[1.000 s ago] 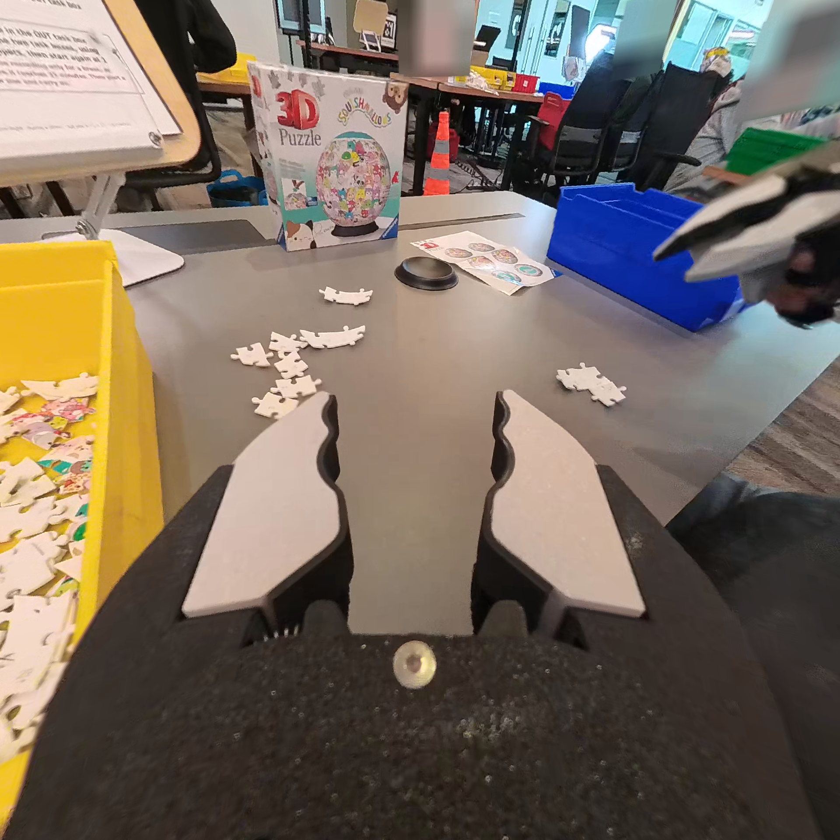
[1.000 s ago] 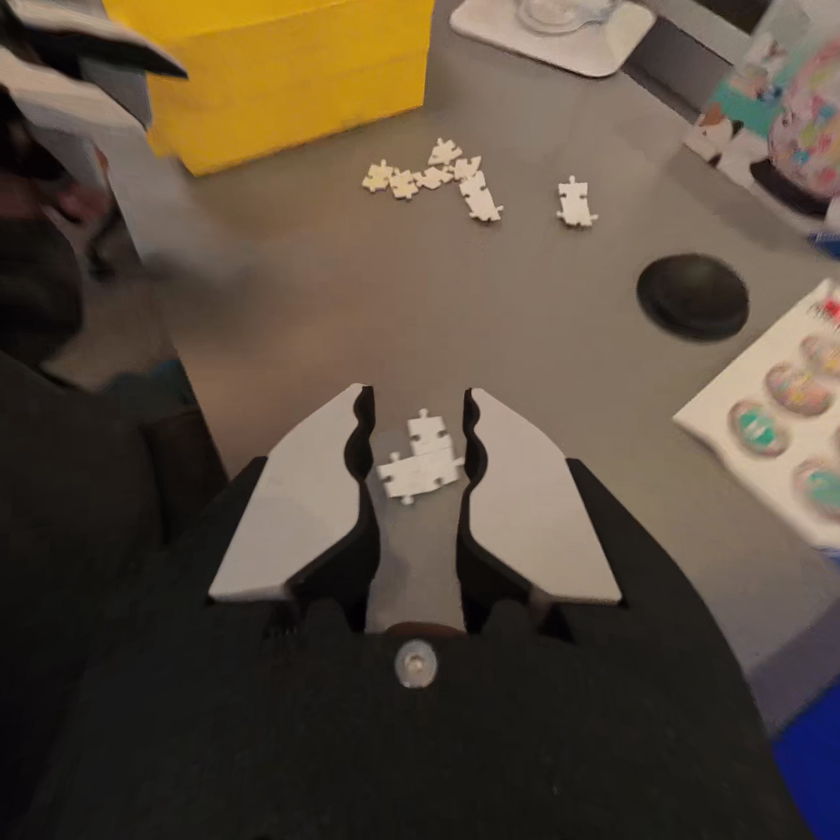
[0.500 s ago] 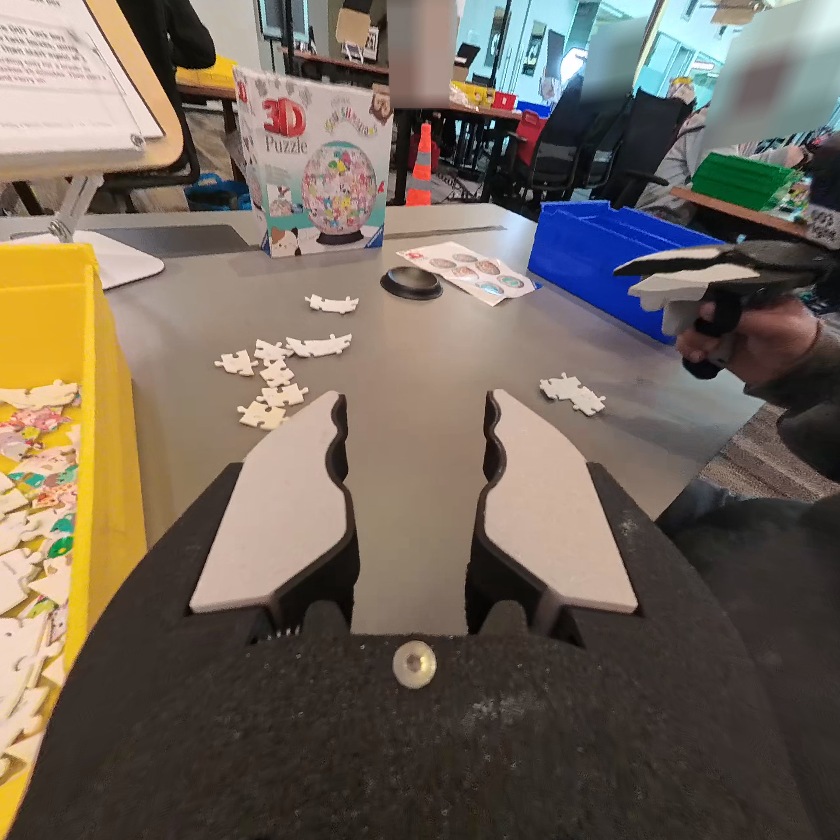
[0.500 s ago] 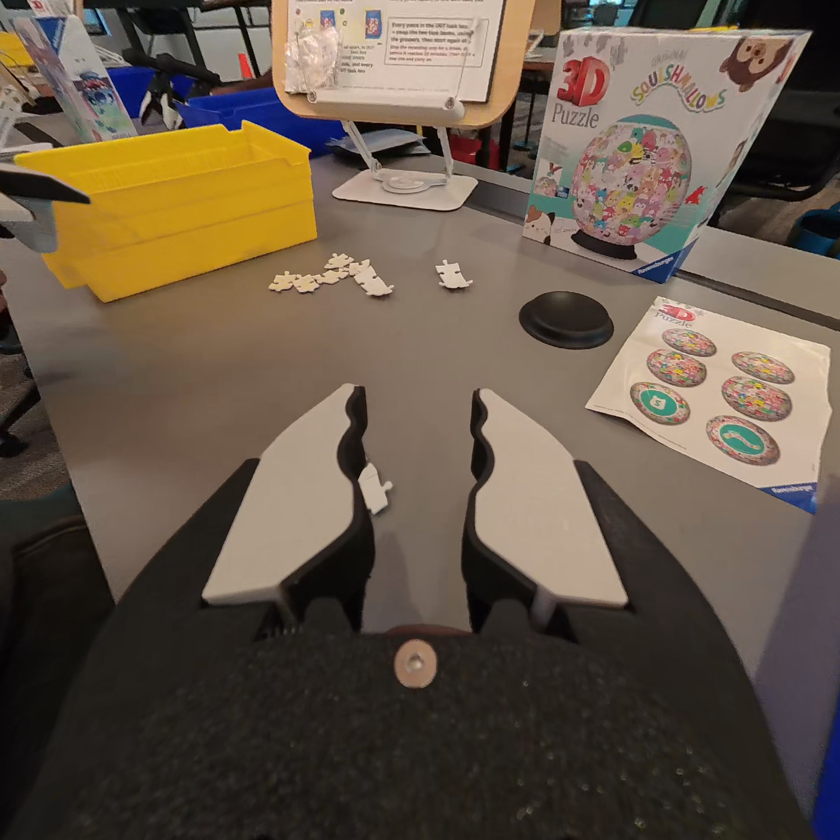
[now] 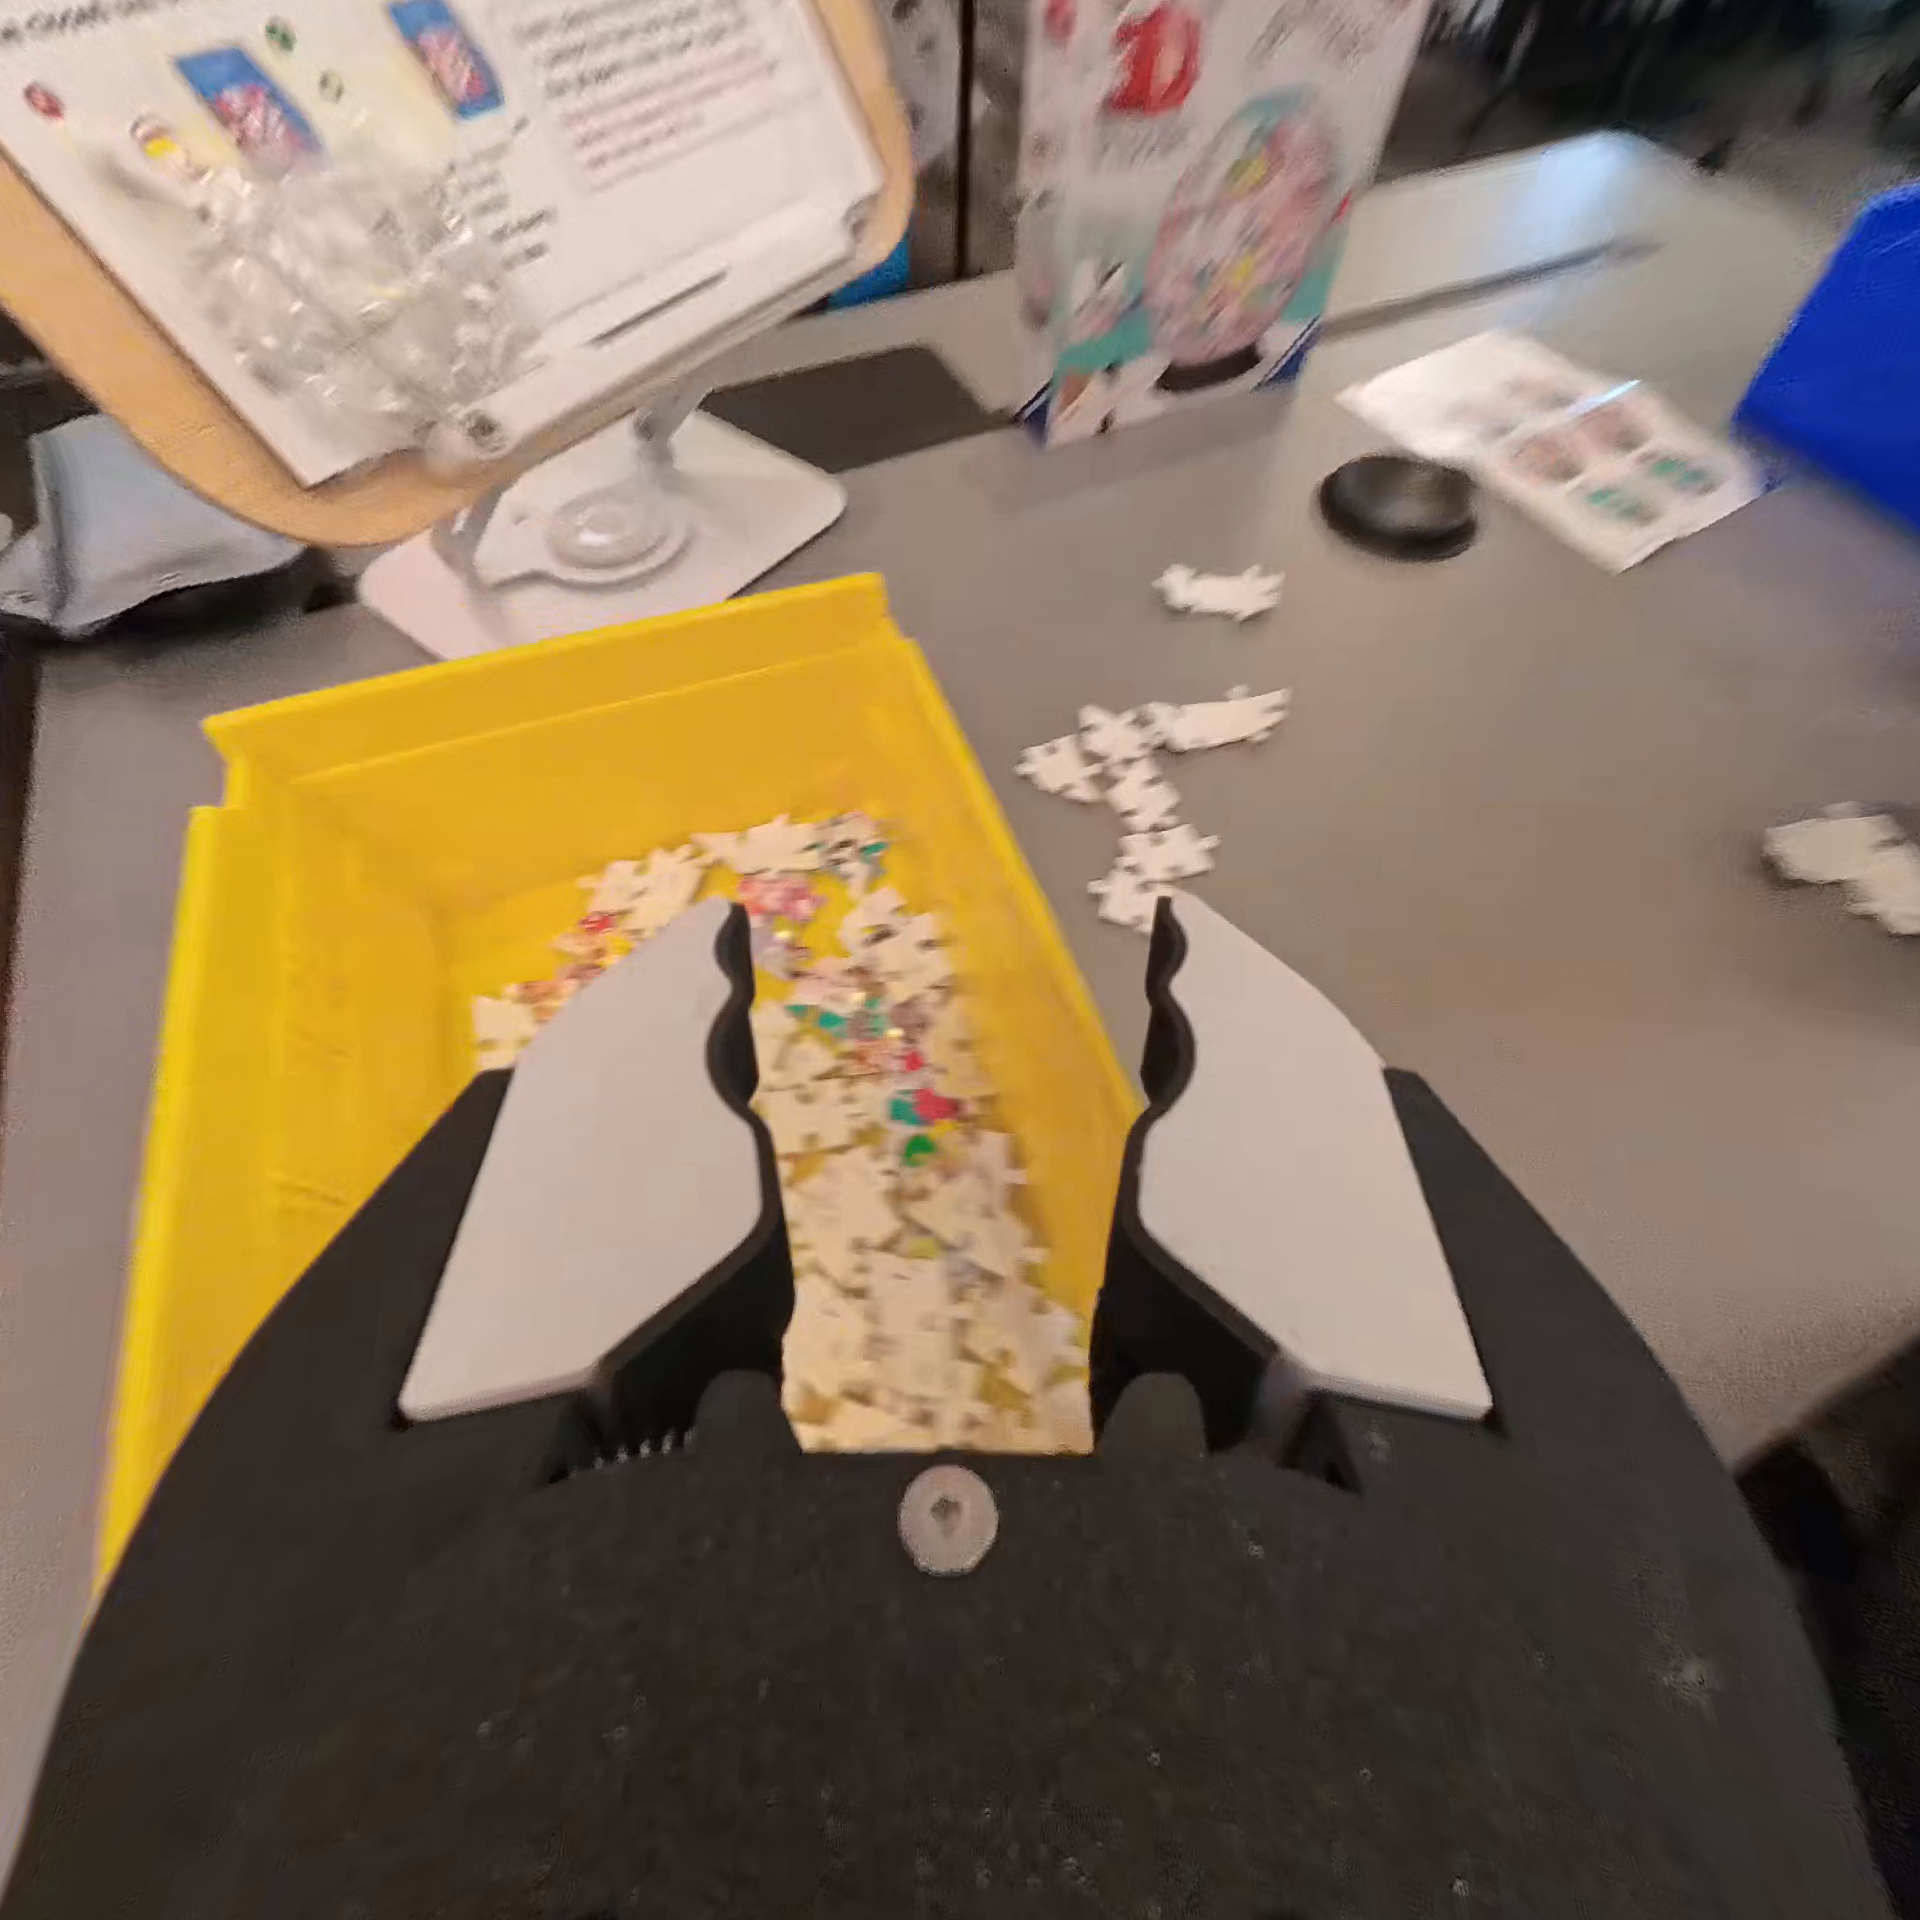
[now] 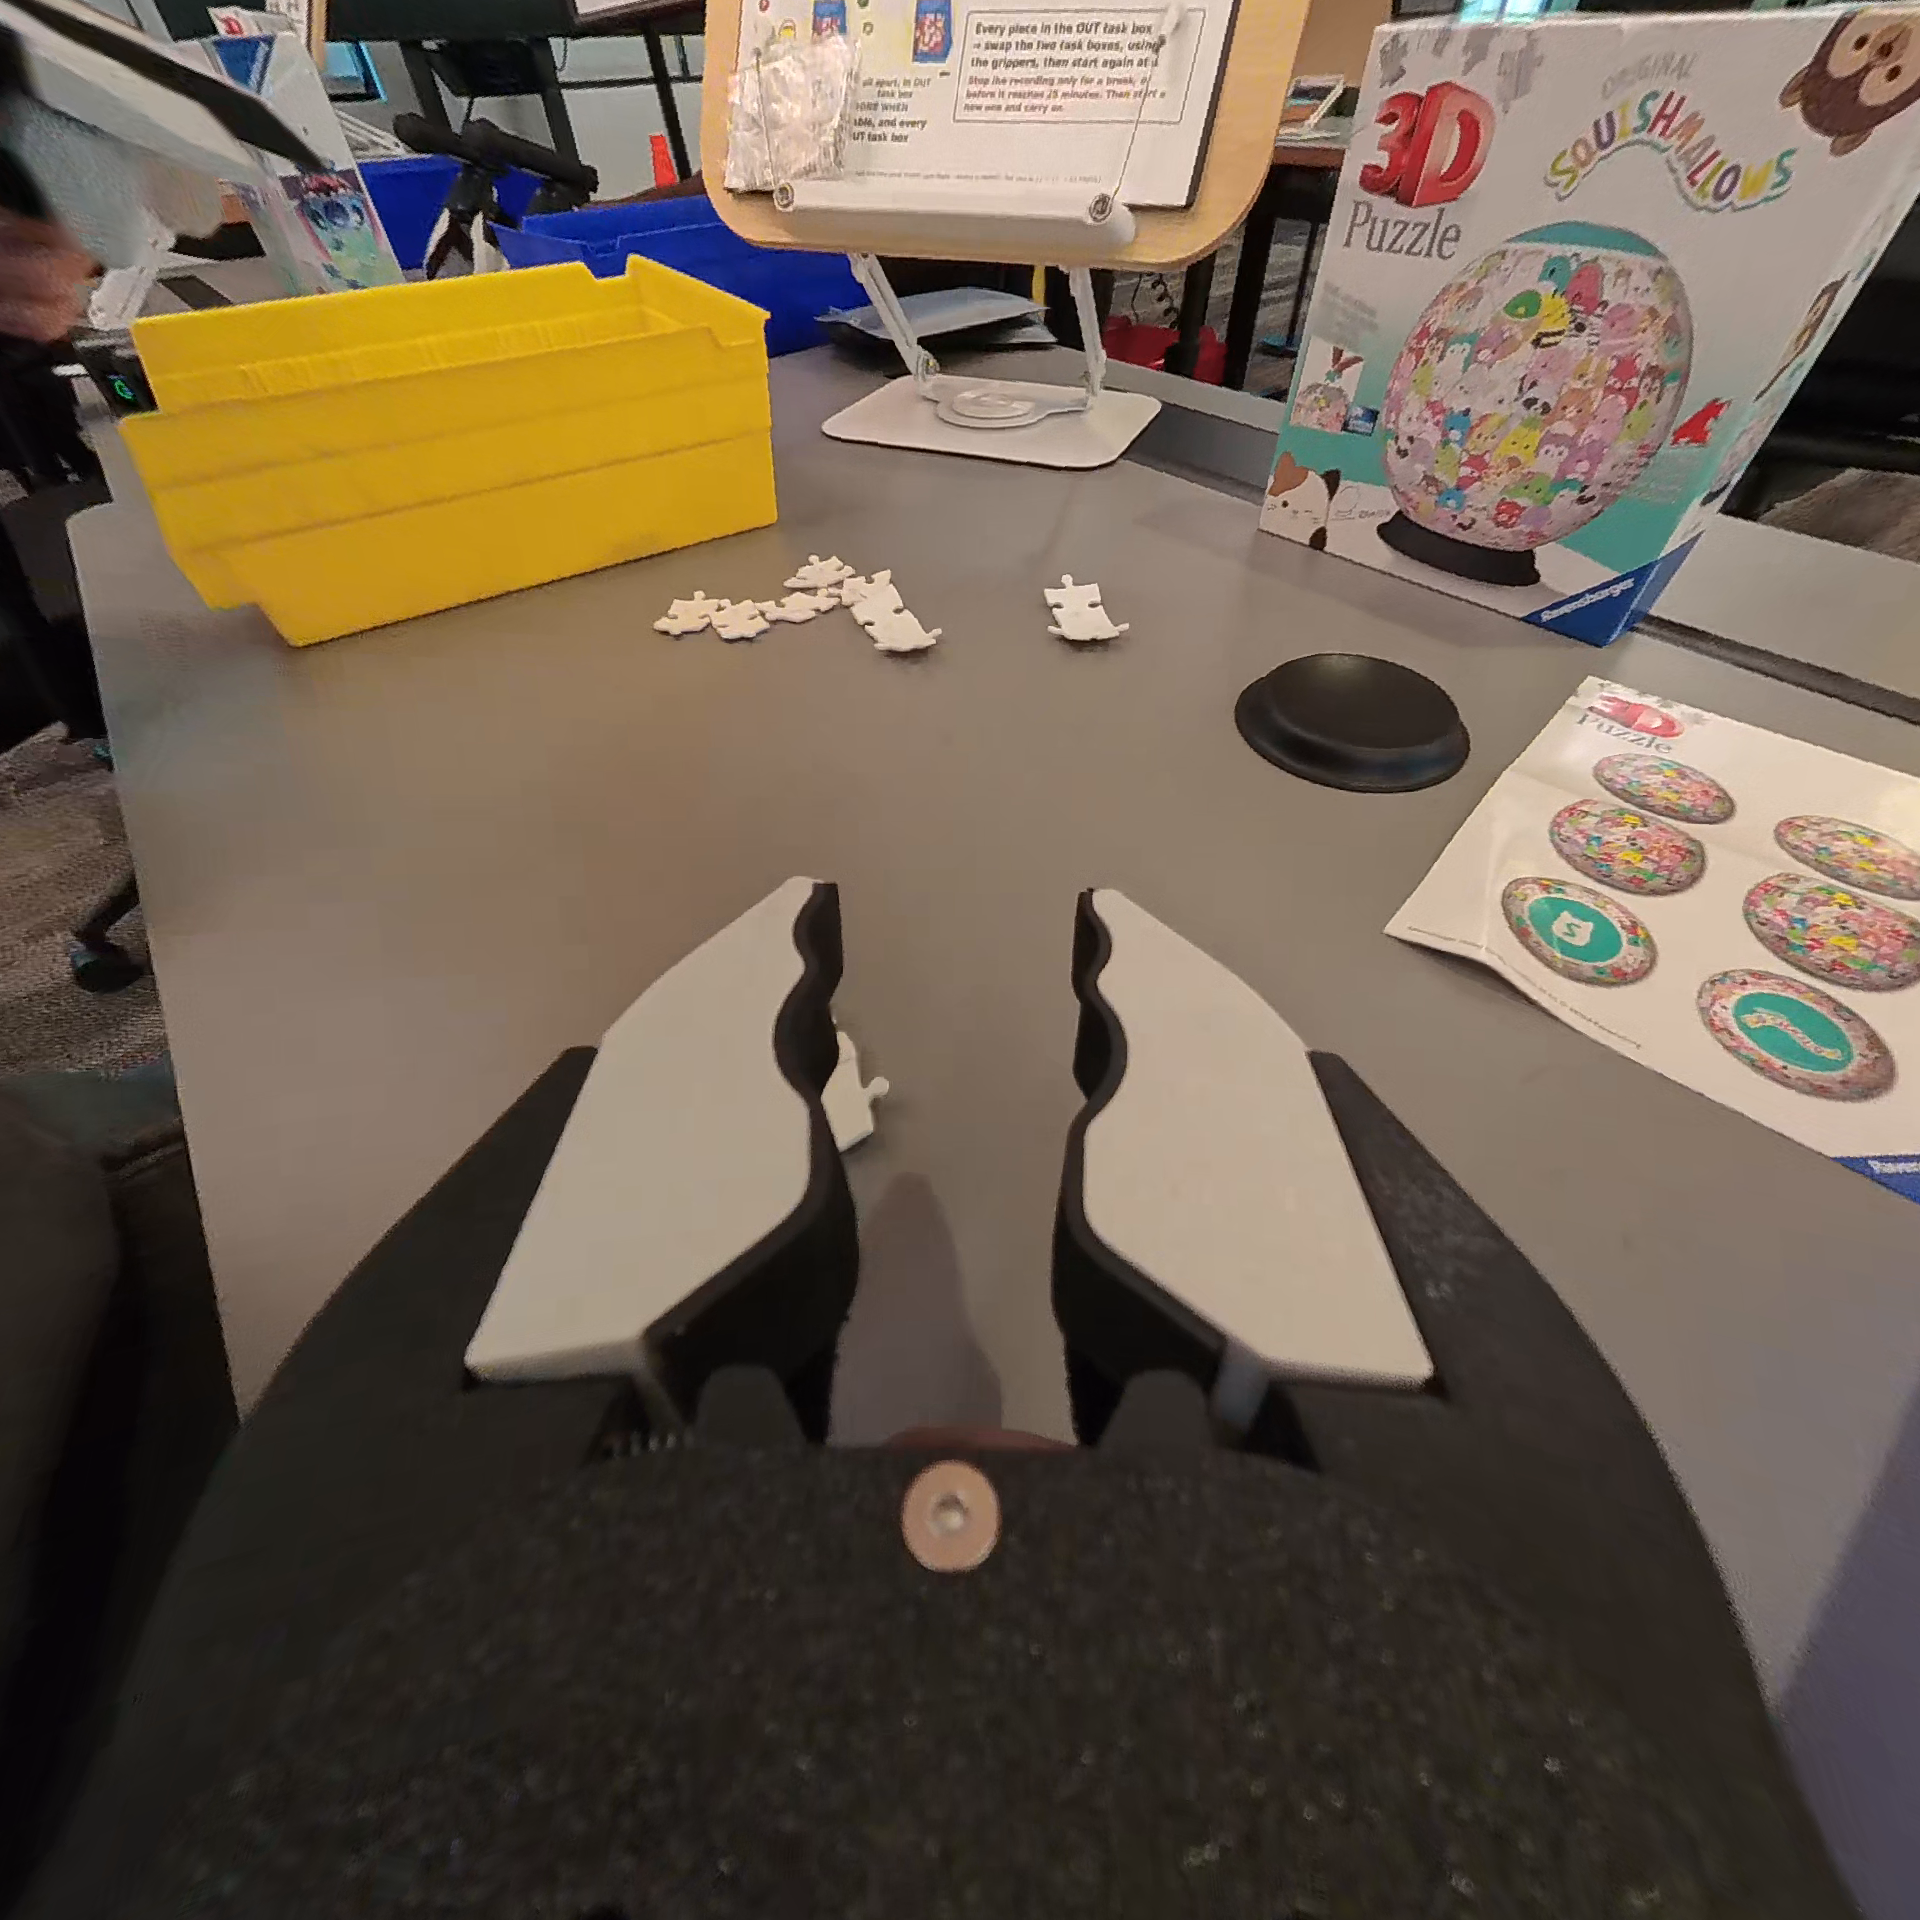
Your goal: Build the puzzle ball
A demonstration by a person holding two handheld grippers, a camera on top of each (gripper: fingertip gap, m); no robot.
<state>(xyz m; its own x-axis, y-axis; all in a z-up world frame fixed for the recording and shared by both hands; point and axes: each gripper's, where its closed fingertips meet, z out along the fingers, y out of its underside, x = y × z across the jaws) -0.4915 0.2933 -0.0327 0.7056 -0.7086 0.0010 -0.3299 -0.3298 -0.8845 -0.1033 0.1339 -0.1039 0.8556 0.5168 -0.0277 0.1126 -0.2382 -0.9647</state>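
Note:
My left gripper (image 5: 948, 914) is open and empty, held over the yellow bin (image 5: 312, 935), which holds many loose puzzle pieces (image 5: 894, 1143). My right gripper (image 6: 954, 899) is open low over the grey table (image 6: 520, 831). A white joined piece (image 6: 857, 1101) lies by its left finger, partly hidden. Several white pieces (image 6: 800, 608) lie in a cluster beside the yellow bin (image 6: 447, 447), and they also show in the left wrist view (image 5: 1132, 790). A joined pair (image 6: 1081, 613) lies apart. The black ball stand (image 6: 1351, 717) sits to the right.
The puzzle box (image 6: 1590, 312) stands at the back right. An instruction sheet (image 6: 1683, 914) lies at the right. A clipboard on a white stand (image 6: 987, 104) is behind the bin. A blue bin (image 5: 1849, 364) is at the far right. The left gripper (image 6: 135, 104) shows at top left. About 45 cm separates my left fingertips from my right.
My left gripper has swung left from the open table and now hangs over the yellow bin. My right gripper tilted up from looking down at the joined piece, then held still.

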